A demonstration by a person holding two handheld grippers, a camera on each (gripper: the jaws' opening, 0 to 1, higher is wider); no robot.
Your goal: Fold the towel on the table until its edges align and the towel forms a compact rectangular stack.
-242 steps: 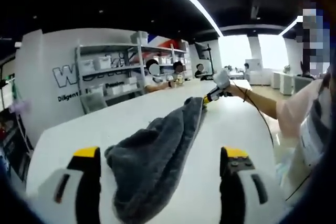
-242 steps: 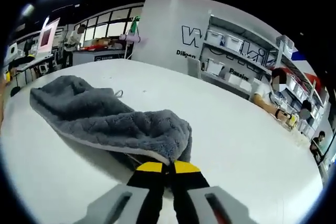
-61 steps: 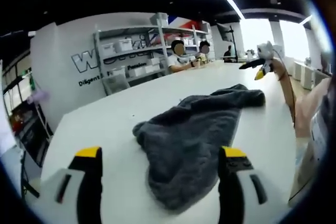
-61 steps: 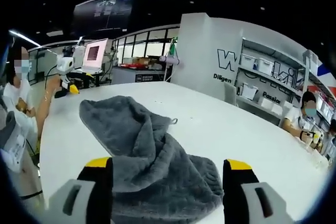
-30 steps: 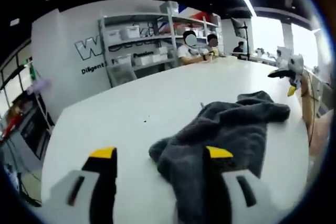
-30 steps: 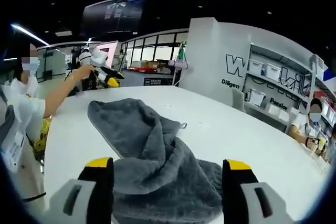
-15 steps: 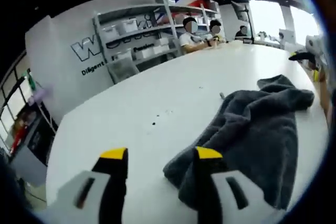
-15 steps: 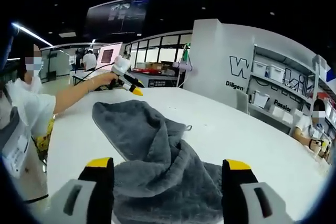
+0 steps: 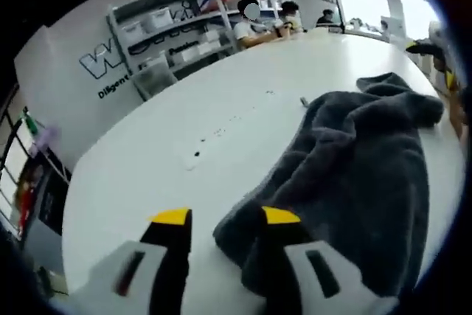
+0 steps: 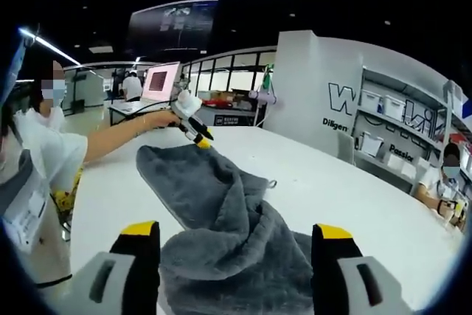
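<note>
A dark grey towel (image 9: 361, 160) lies rumpled on the white table (image 9: 184, 130). My left gripper (image 9: 226, 217) is low at the towel's near corner, which sits between the jaws. They stand open at a narrow gap, and the right jaw rests over the cloth. In the right gripper view the towel (image 10: 221, 189) runs away from me in a bunched ridge. My right gripper (image 10: 236, 230) stands wide open over its near end. A hand holds the left gripper (image 10: 200, 142) at the towel's far end. The right gripper (image 9: 429, 62) peeks in at the edge of the left gripper view.
Shelves with white bins (image 9: 169, 27) line the wall, and people (image 9: 254, 23) sit at the table's far end. A person (image 10: 37, 153) stands at the table's edge. A lit screen (image 10: 162, 79) stands behind. Bare table (image 10: 354, 189) lies beside the towel.
My left gripper has dropped and come in to the towel's corner, and its jaws have narrowed. My right gripper's jaws stay wide open.
</note>
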